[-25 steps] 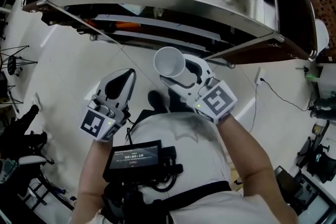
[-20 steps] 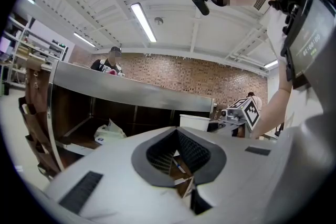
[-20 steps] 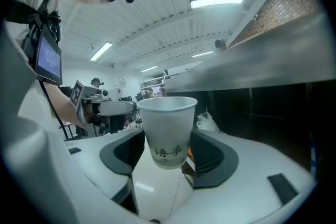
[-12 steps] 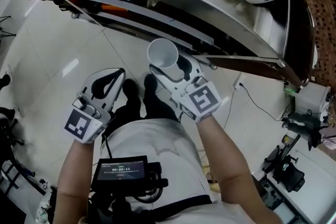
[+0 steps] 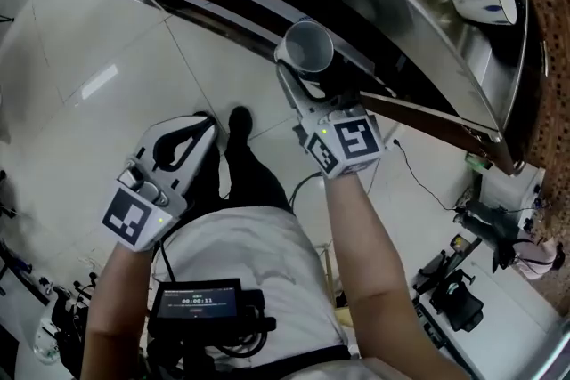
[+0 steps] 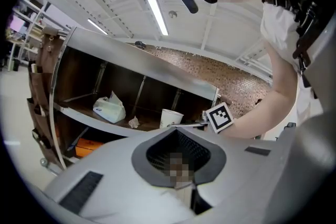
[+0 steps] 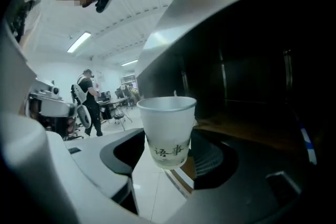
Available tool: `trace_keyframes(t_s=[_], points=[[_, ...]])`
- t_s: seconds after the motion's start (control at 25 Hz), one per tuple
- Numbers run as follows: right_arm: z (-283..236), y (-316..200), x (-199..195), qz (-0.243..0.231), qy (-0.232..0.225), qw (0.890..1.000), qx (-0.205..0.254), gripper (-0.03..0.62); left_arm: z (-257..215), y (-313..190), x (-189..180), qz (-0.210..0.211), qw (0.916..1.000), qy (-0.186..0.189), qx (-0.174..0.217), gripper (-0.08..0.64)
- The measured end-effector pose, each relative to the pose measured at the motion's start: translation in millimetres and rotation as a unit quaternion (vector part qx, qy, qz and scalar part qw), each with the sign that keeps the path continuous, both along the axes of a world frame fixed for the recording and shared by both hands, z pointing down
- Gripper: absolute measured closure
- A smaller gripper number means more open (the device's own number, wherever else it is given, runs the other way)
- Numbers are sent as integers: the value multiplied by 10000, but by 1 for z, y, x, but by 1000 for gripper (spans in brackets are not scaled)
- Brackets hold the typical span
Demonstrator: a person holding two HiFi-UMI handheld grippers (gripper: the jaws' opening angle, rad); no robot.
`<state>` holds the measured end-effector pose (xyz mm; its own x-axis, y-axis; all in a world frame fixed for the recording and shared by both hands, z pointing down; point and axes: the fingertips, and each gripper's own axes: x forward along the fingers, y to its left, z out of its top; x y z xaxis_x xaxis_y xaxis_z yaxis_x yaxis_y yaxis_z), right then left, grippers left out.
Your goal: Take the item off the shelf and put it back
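Two tongs: left tongs [image 5: 198, 122] pressed together, empty, back from shelf [image 5: 419, 31]; right tongs [image 5: 303, 74] clamped on cup [image 7: 167, 131].
Cup: white, upright, at shelf's open front.

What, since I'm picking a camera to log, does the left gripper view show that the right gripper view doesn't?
Only left: a white packet and crumpled paper on the shelf, with an orange box below. Only right: print on the paper cup and a person standing far off. Both: that cup and the shelf.
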<state>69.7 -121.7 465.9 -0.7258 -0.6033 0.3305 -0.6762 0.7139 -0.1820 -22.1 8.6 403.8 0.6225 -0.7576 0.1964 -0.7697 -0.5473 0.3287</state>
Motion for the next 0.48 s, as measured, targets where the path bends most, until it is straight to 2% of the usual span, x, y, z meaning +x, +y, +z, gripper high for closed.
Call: trace_keyframes(t_s=[0.12, 0.32, 0.48], points=[[15, -25, 6, 354, 38, 9994, -35, 333, 7, 6, -1, -18, 10000, 4, -92, 555], [29, -66, 14, 583, 295, 9978, 70, 331, 10, 10, -11, -133, 9998, 16, -133, 555], [35, -101, 40, 1053, 407, 9936, 78, 331, 9, 11, -12, -205, 9996, 115, -128, 555]])
